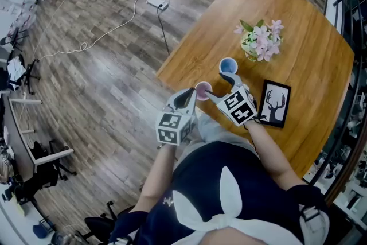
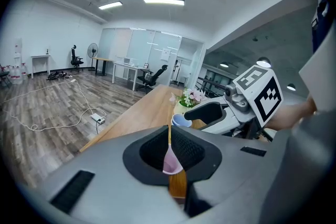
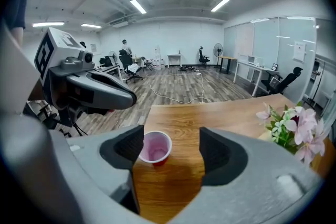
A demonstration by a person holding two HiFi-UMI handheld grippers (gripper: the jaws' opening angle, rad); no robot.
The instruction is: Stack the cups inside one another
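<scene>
The red cup (image 3: 154, 147) is stood upright on the wooden table (image 1: 298, 37), near the edge closest to the person, with its mouth turned up and its long axis vertical (its inside looks pale pink). A blue cup (image 1: 228, 66) is set upright just beyond it, apart from it, mouth likewise upward; neither is nested in the other.

In the right gripper view the red cup is seen whole, just ahead of the jaw at picture left, while the blue cup is not shown there. In the left gripper view only a pink sliver of the red cup is seen through the slit between the jaws, but the blue cup's rim is shown beyond. The deer picture (image 1: 275, 103) is given by the head view alone; the flowers (image 1: 261, 40) are shown in all three.

The right gripper (image 3: 171, 139) is held with its jaws wide apart and nothing grasped. The left gripper (image 2: 169, 136) is closed to a narrow slit on nothing, its tip near the red cup but apart from it. Both are pointed forward and downward, side by side, from forearms reached out over the table edge.
</scene>
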